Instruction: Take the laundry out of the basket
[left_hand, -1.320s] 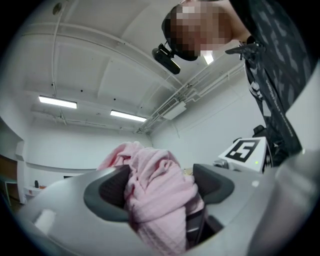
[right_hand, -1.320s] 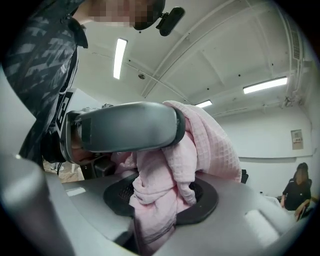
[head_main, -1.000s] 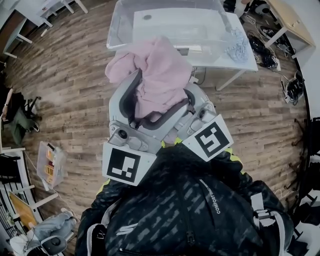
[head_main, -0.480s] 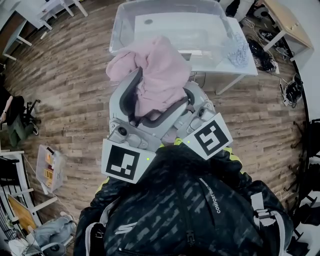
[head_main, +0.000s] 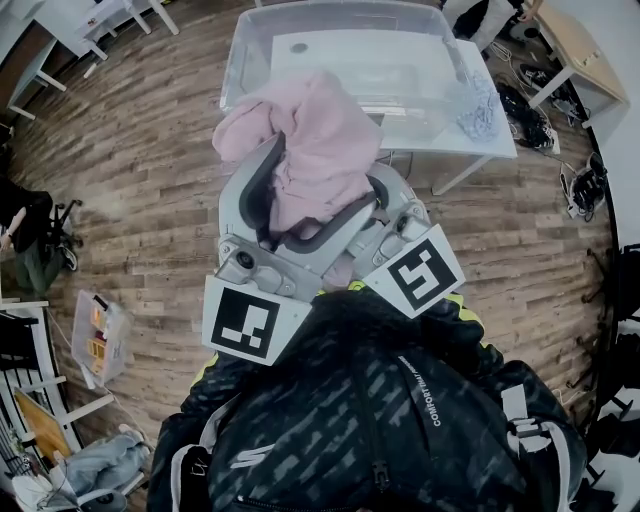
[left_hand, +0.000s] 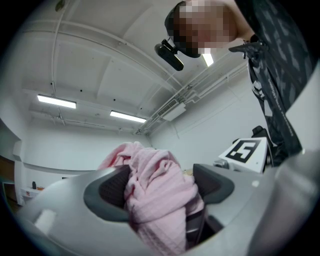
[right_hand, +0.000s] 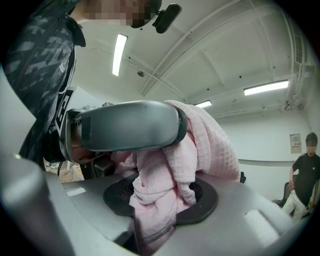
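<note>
1. Up in front of the person, the pink cloth (head_main: 318, 140) hangs bunched between both pairs of jaws, clear of any basket.
2. Left gripper (left_hand: 160, 187) holds wide round the bulk, right gripper (right_hand: 165, 160) pinches narrow on a fold.
3. Table (head_main: 480, 140) lies straight ahead beyond the bundle — both hands look equally near.

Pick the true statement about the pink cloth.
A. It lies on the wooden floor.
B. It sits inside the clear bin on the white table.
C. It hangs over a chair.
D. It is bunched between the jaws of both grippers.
D: the pink cloth is bunched between the jaws of the left gripper and the right gripper, held up above the wooden floor.
</note>
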